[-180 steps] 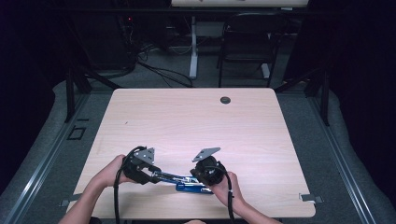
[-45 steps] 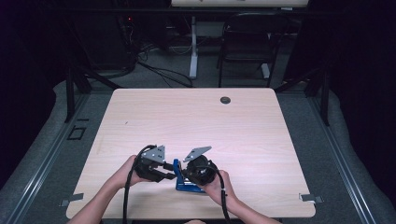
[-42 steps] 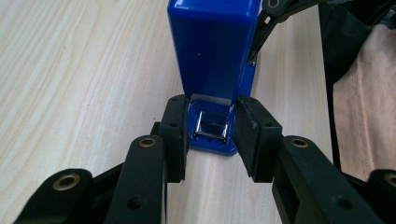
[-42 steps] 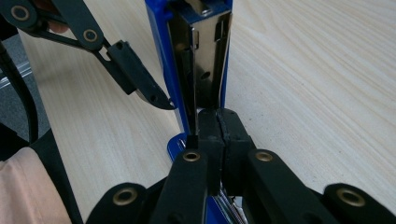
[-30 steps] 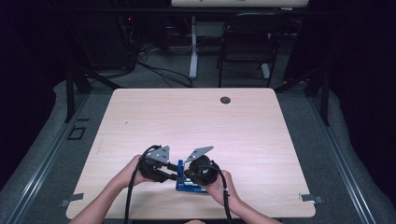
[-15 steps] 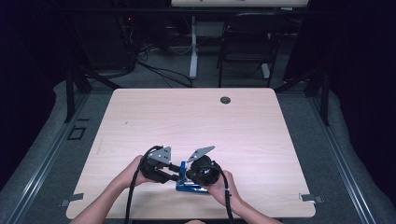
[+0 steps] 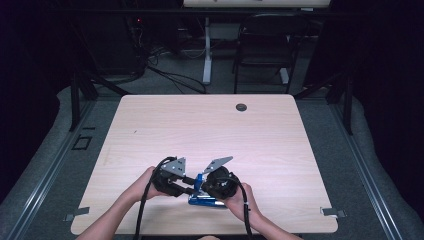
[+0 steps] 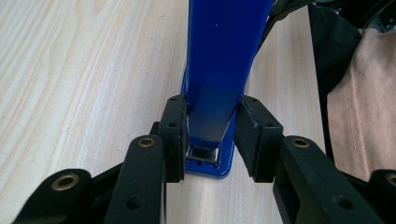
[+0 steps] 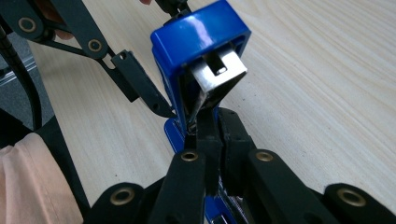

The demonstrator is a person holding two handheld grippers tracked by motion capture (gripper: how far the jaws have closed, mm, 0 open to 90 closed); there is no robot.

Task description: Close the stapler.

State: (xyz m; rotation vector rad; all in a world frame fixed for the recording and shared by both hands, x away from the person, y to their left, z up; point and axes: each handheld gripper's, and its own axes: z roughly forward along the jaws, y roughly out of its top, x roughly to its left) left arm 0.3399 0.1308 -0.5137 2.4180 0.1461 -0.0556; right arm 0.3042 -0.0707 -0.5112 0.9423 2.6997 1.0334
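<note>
A blue stapler (image 7: 204, 200) lies near the front edge of the table, between my two grippers. In the left gripper view its blue top arm (image 8: 224, 56) rises away from me, and my left gripper (image 8: 212, 140) is shut on its narrow end, one pad on each side. In the right gripper view the blue cover (image 9: 187, 37) stands tilted up, with the silver magazine (image 9: 217, 74) showing under it. My right gripper (image 9: 219, 135) is shut tight on a thin part at the foot of that magazine, above the blue base. From the high view, the left gripper (image 7: 189, 187) and right gripper (image 7: 202, 192) meet tip to tip.
The light wooden table (image 7: 200, 135) stretches bare beyond the grippers, with a black round grommet (image 7: 241, 107) near its far edge. A dark chair (image 7: 265, 45) and cables stand on the floor behind it. A hand (image 8: 359, 107) is close beside the stapler.
Six seconds ago the left gripper stood farther left; it has since moved right onto the stapler. Over the last second neither hand nor the stapler has visibly moved.
</note>
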